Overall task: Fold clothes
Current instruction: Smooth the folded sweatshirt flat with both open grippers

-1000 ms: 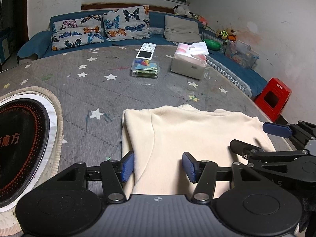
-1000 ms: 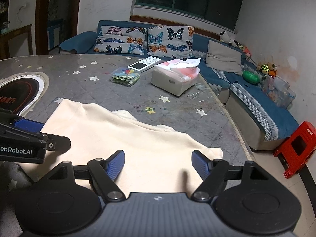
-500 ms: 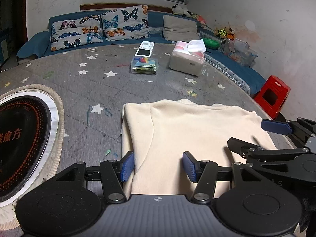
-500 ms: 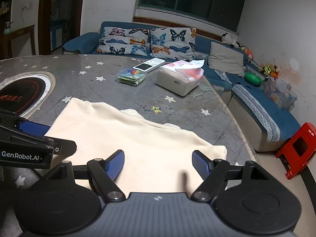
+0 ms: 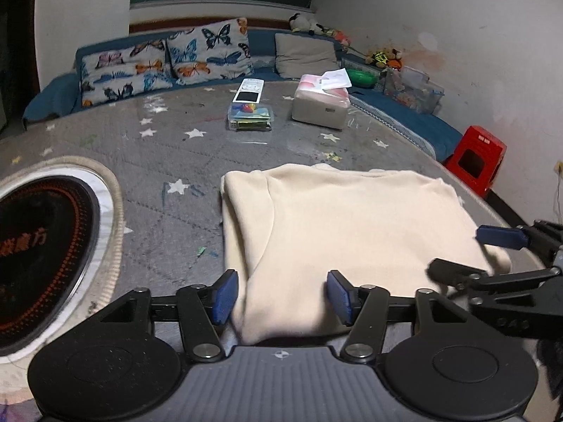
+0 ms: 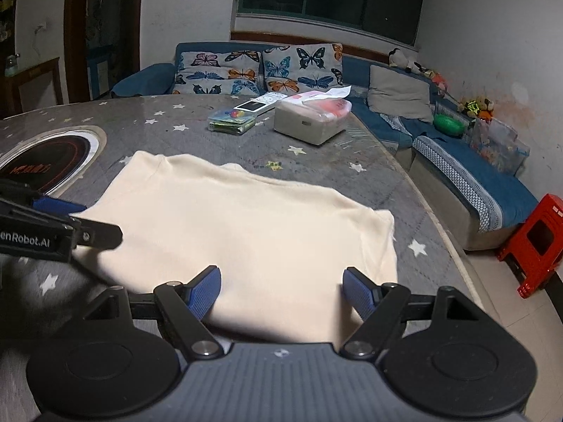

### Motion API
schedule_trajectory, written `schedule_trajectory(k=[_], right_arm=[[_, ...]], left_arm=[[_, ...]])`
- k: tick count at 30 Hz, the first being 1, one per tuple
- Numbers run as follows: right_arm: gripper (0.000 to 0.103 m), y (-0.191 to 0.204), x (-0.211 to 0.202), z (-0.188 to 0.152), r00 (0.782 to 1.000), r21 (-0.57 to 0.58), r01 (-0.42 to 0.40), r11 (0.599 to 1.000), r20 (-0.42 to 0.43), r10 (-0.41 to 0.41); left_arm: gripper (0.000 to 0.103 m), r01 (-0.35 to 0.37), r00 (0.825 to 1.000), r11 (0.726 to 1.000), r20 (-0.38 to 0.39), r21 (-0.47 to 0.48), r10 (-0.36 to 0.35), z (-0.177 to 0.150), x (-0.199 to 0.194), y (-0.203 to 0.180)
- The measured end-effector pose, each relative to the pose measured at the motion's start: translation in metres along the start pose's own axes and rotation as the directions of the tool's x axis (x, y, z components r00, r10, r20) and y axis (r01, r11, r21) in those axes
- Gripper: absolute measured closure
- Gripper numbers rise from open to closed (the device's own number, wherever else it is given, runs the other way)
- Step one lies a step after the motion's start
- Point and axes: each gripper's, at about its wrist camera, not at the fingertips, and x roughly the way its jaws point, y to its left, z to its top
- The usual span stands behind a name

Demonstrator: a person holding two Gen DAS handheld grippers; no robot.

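A cream top (image 5: pixel 352 228), folded into a rough rectangle, lies flat on the grey star-patterned table (image 5: pixel 158 161). My left gripper (image 5: pixel 281 292) is at the near left corner of the top. Its jaws are opening, with the near hem lying between the blue pads but not pressed by them. My right gripper (image 6: pixel 281 290) stands wide open over the near right part of the top (image 6: pixel 246 225), its pads clear of the cloth. Each gripper shows in the other's view: the right gripper (image 5: pixel 468 251) at the right, the left gripper (image 6: pixel 52 218) at the left.
A round black cooker plate (image 5: pixel 38 246) is set into the table at the left. Farther back stand a clear plastic box (image 5: pixel 250 116), a remote (image 5: pixel 249 91) and a tissue box (image 5: pixel 322 105). The table's curved edge (image 6: pixel 440 232) runs close on the right, with a red stool (image 6: pixel 535 242) and a blue sofa (image 6: pixel 457 161) beyond.
Both grippers have drawn back toward the near edge of the top, so it sits farther ahead in both views. The left jaws have spread a little wider.
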Motion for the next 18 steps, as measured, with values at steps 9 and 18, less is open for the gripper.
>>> schedule_trajectory(k=[9,18], right_arm=[[0.025,-0.014,-0.019,-0.015,0.999,0.030,-0.037,0.999,0.027,0.036],[0.027,-0.025,-0.012,-0.006,0.997,0.091,-0.066,0.994,0.051,0.061]], left_arm=[[0.042,-0.005,1.000,1.000,0.022,0.004,0.005,-0.004,-0.013,0.009],[0.041,-0.003,0.999,1.000,0.032,-0.013,0.004,0.011,0.000,-0.003]])
